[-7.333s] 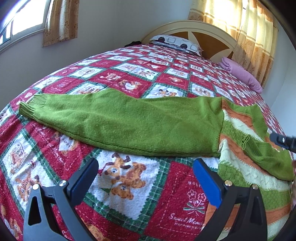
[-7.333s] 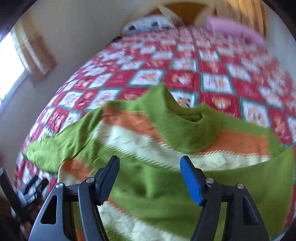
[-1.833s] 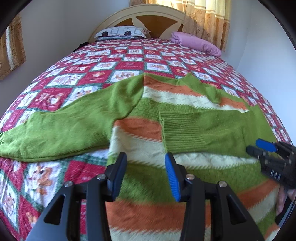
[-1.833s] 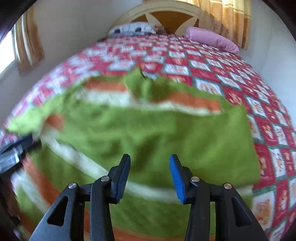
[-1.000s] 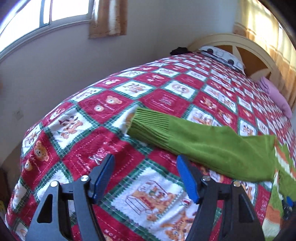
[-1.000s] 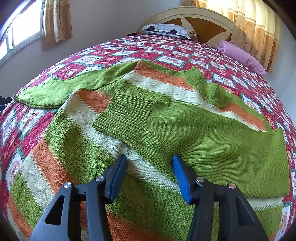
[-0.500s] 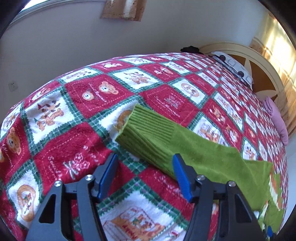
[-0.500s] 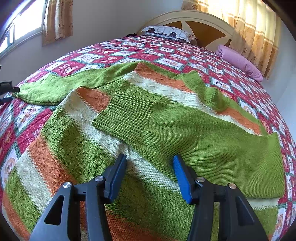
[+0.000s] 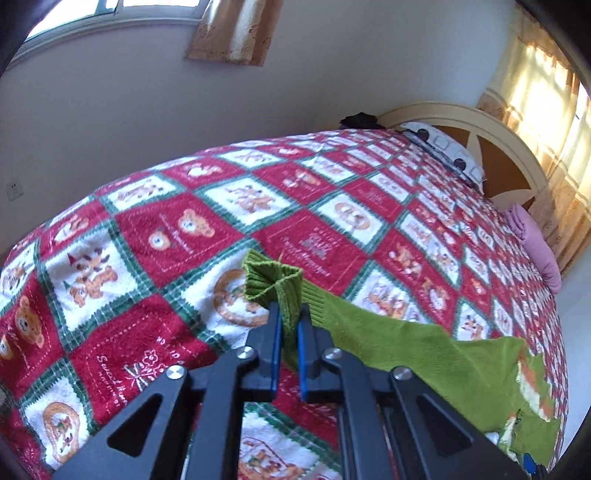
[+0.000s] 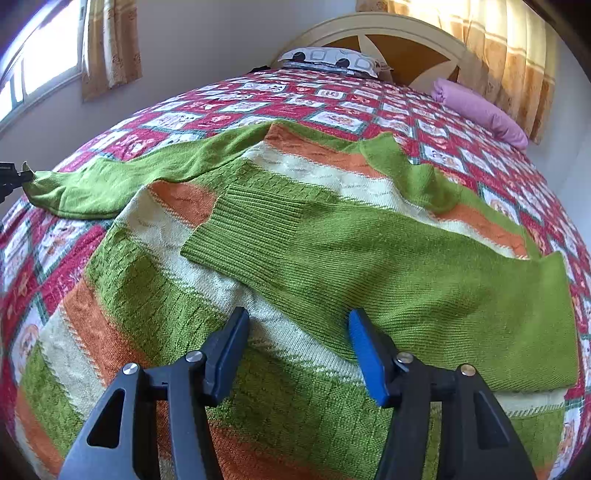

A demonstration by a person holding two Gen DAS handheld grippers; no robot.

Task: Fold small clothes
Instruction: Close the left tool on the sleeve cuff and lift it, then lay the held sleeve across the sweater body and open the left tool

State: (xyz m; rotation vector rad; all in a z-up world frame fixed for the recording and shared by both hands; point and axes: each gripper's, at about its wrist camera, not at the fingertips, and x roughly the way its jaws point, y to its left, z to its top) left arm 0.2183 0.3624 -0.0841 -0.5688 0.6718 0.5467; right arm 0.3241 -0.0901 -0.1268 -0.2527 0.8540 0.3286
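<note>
A green, orange and cream striped sweater [image 10: 280, 295] lies flat on the bed. Its right sleeve [image 10: 369, 266] is folded across the body. Its left sleeve [image 10: 110, 177] stretches out to the left. My left gripper [image 9: 288, 314] is shut on the ribbed cuff [image 9: 269, 277] of that left sleeve, and the cuff bunches up between the pads. It also shows at the far left of the right wrist view [image 10: 11, 173]. My right gripper [image 10: 299, 332] is open and empty above the sweater's lower body.
The bed has a red, green and white bear-patterned blanket [image 9: 166, 229]. A headboard [image 10: 399, 40], a patterned pillow [image 10: 332, 59] and a pink pillow [image 10: 480, 110] are at the far end. A wall with a window [image 9: 110, 7] runs along the left side.
My left gripper has closed on the left sleeve's cuff, which was lying flat between open fingers half a second ago. The right gripper has barely moved.
</note>
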